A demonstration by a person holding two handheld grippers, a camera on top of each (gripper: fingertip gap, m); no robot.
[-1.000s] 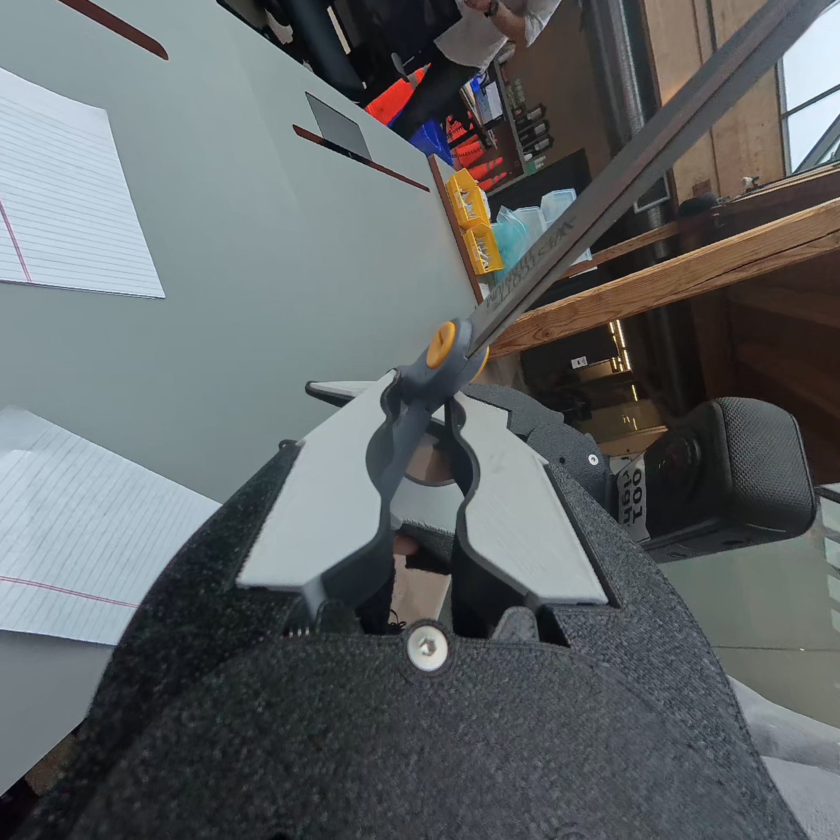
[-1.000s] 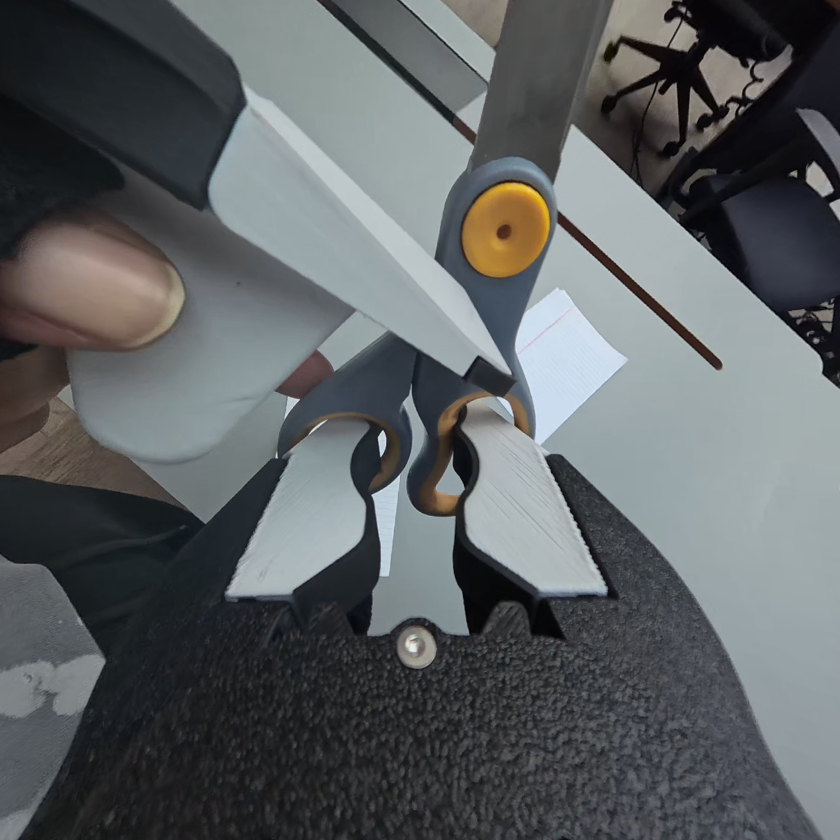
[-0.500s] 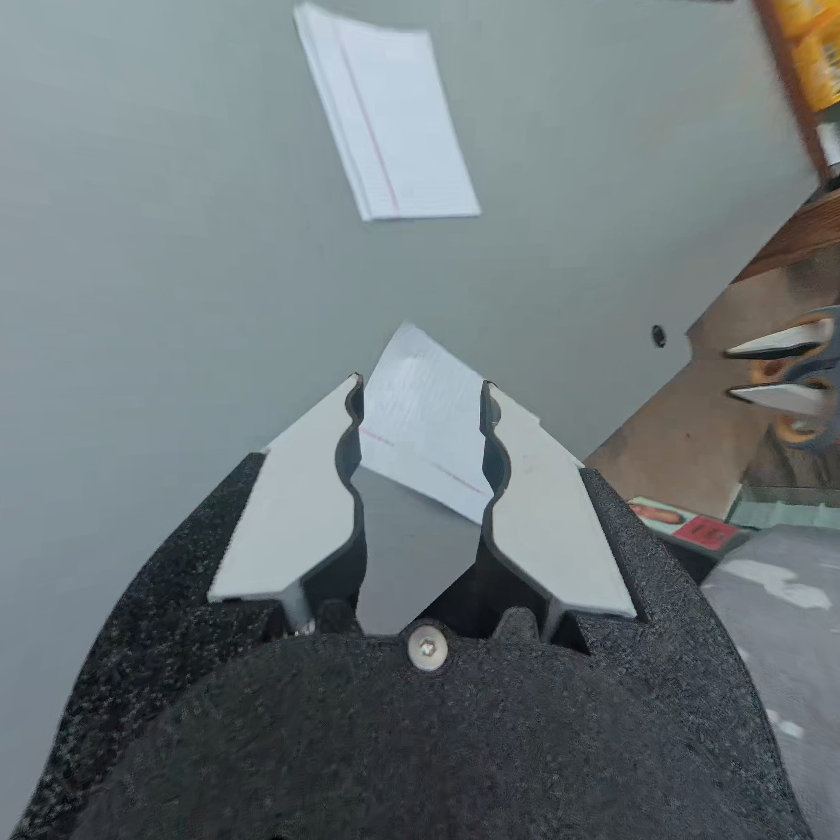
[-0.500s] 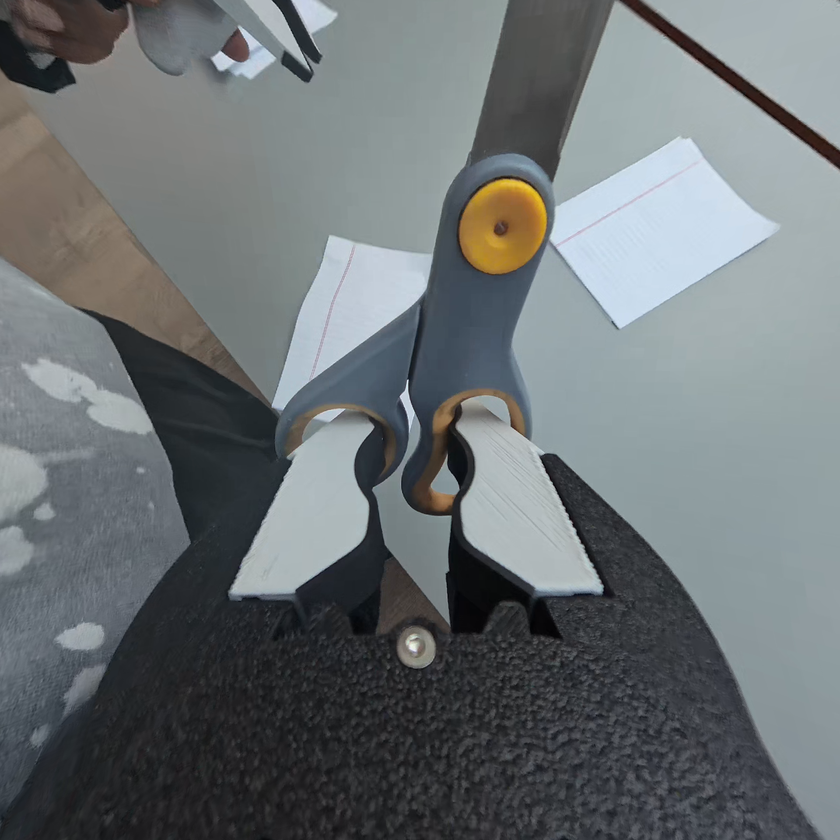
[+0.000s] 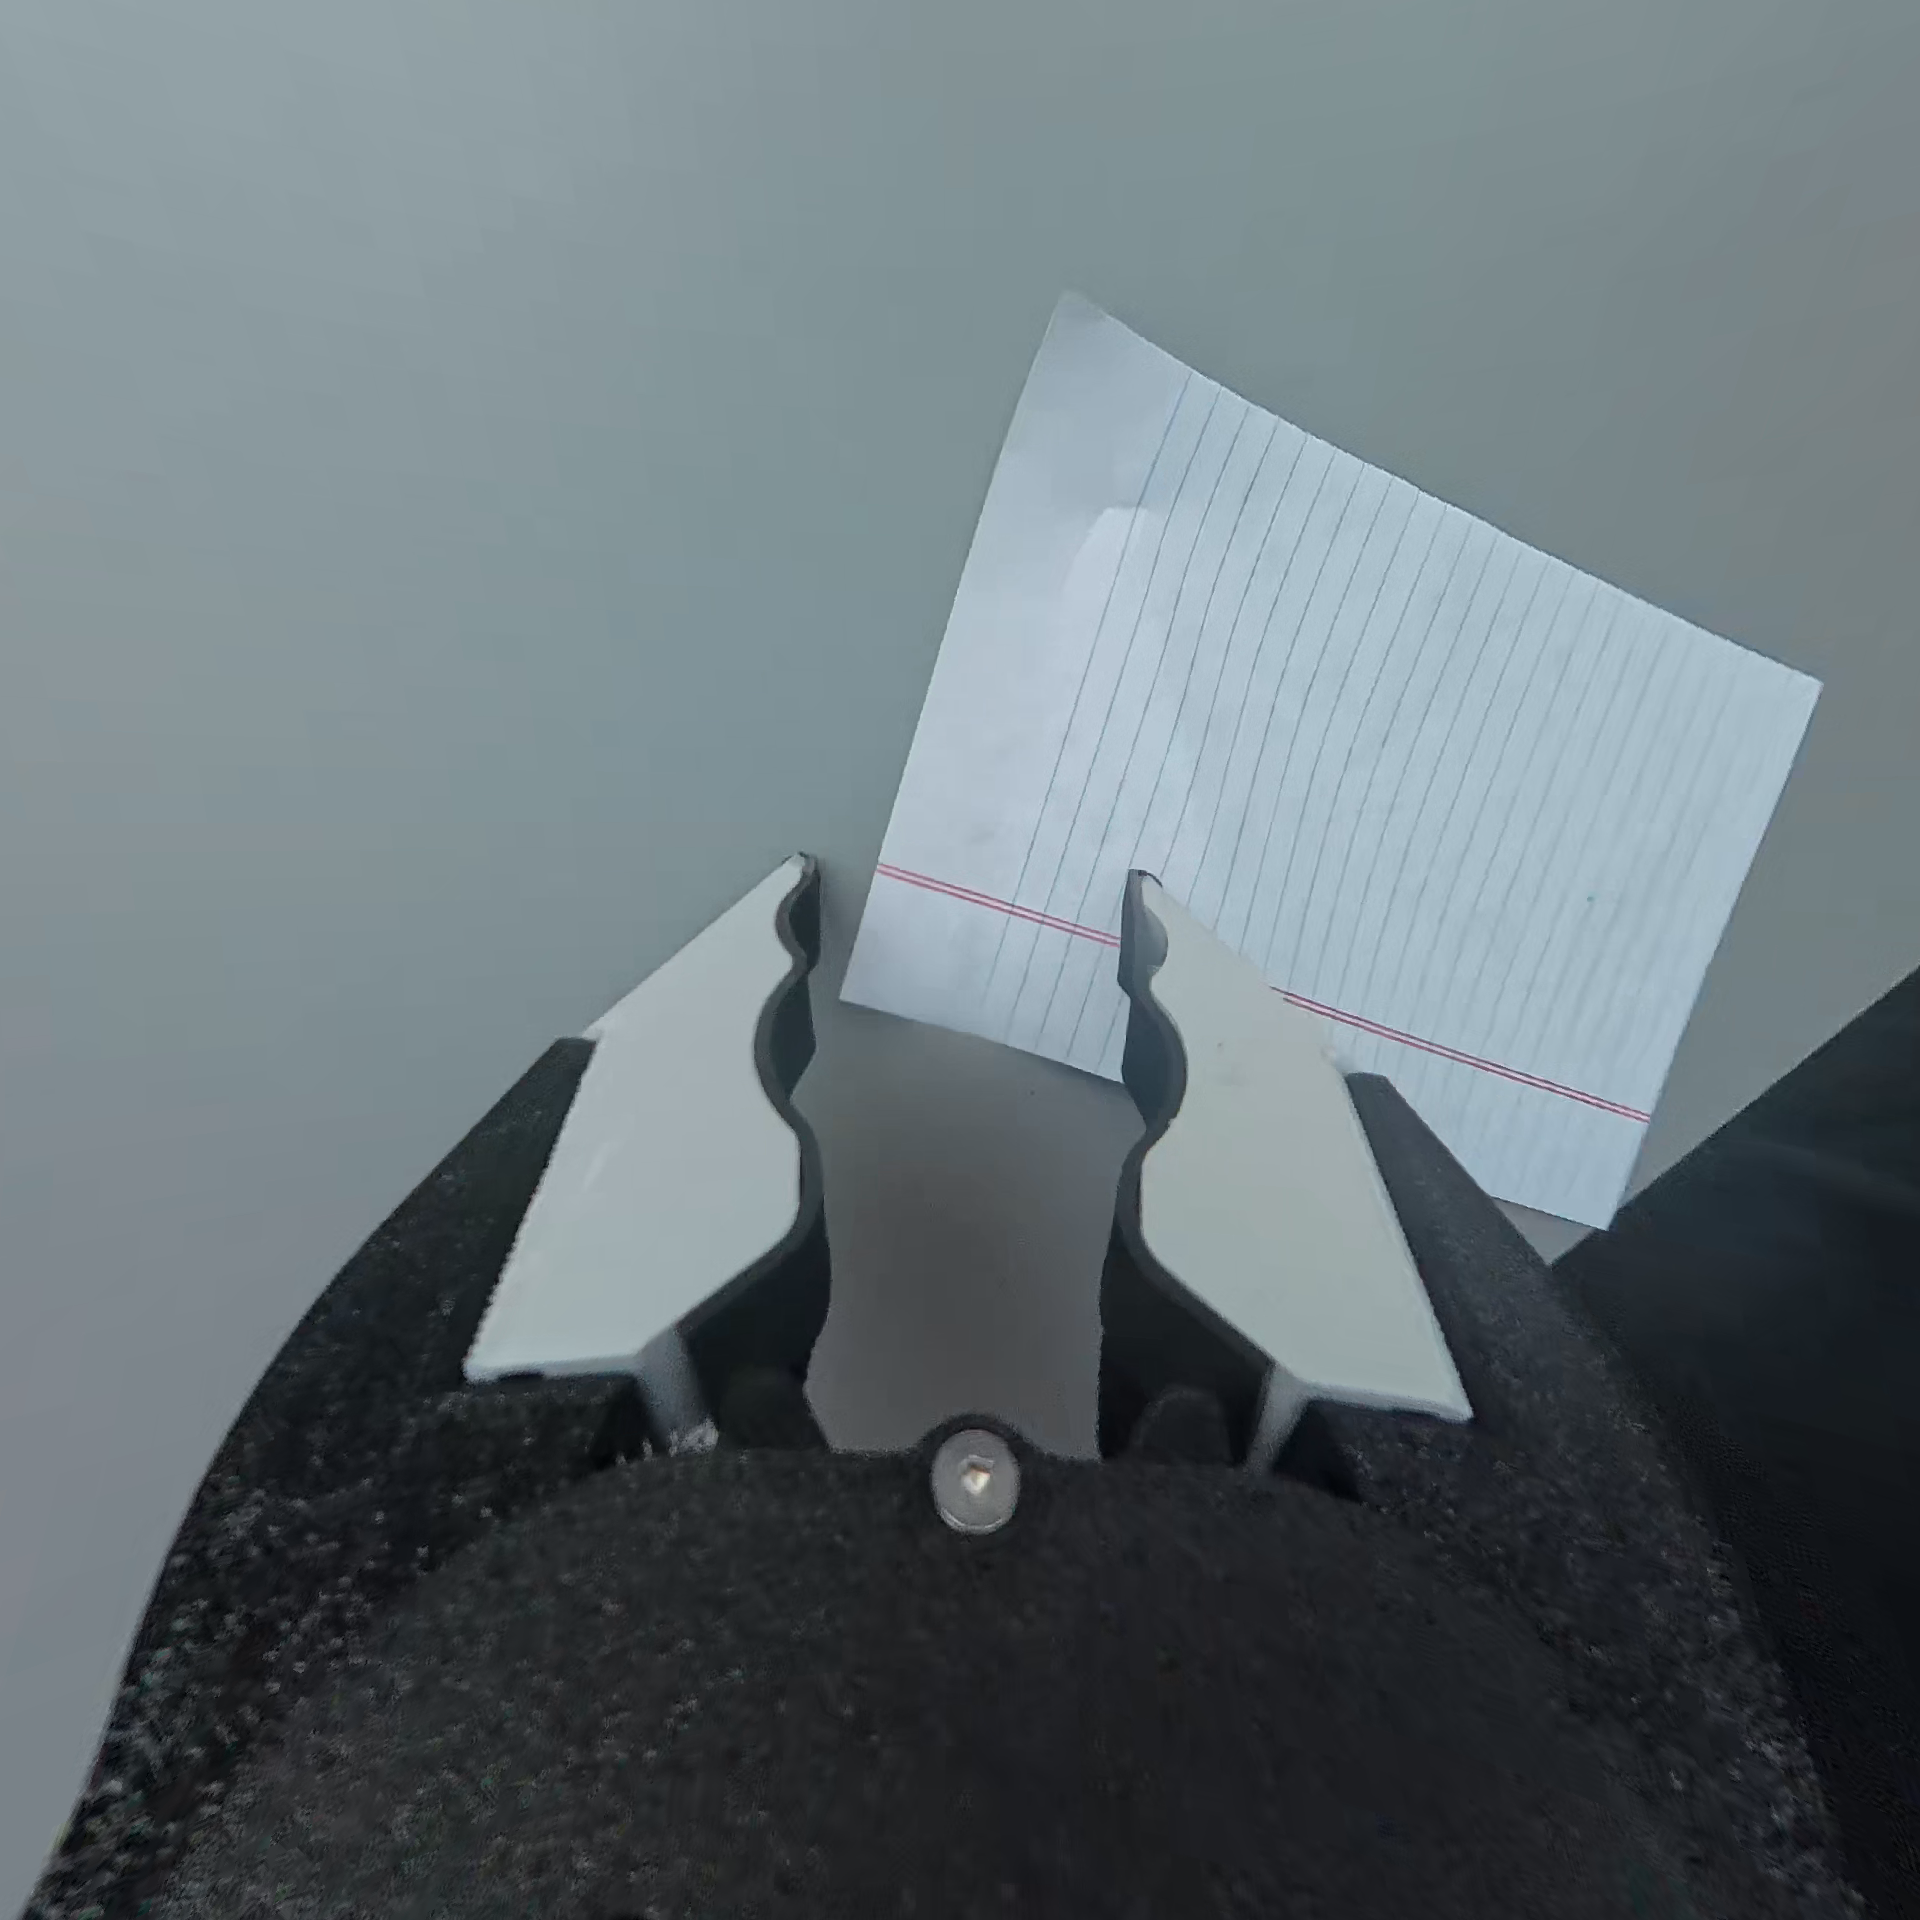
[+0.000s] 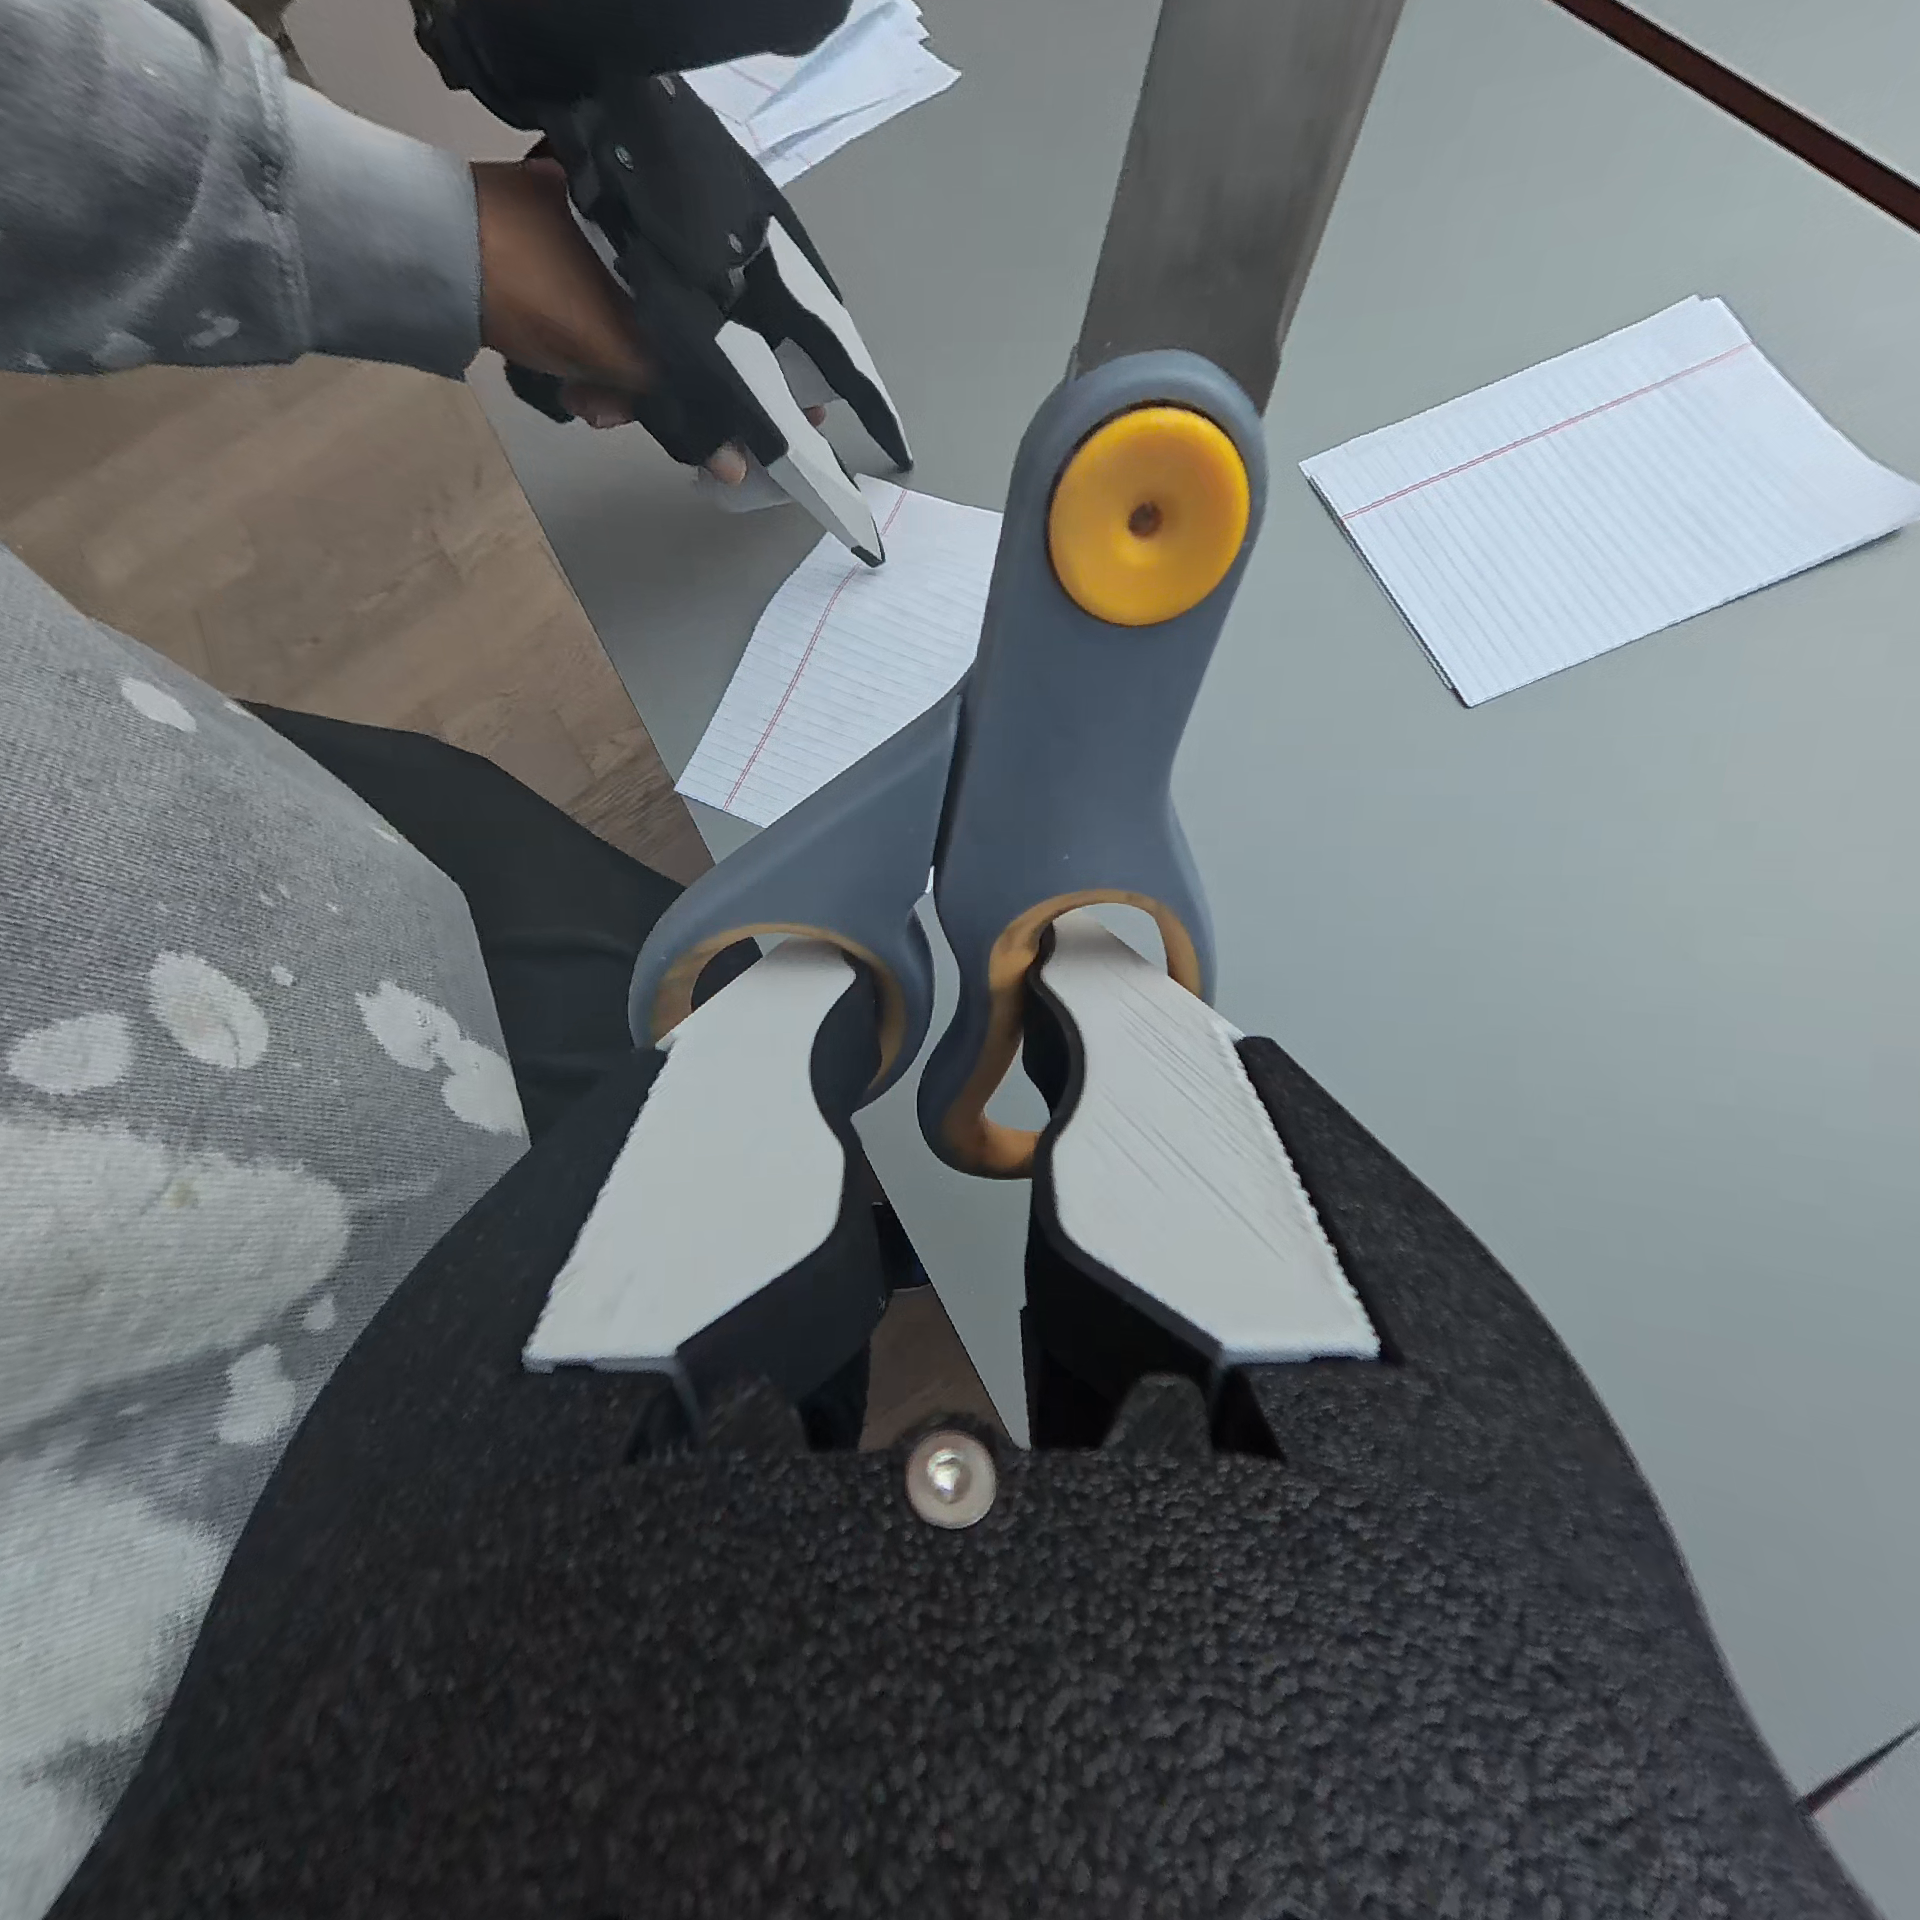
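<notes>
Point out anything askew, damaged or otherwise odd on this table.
The lined sheet by the left gripper lies skewed, its far corner curling up off the grey table. The scissors sit oddly: the right gripper has a finger through each handle loop. No damage shows.

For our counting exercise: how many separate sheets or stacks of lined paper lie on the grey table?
3. One sheet under the left gripper, one stack right of the scissors, one pile at top. More may lie outside view.
</notes>
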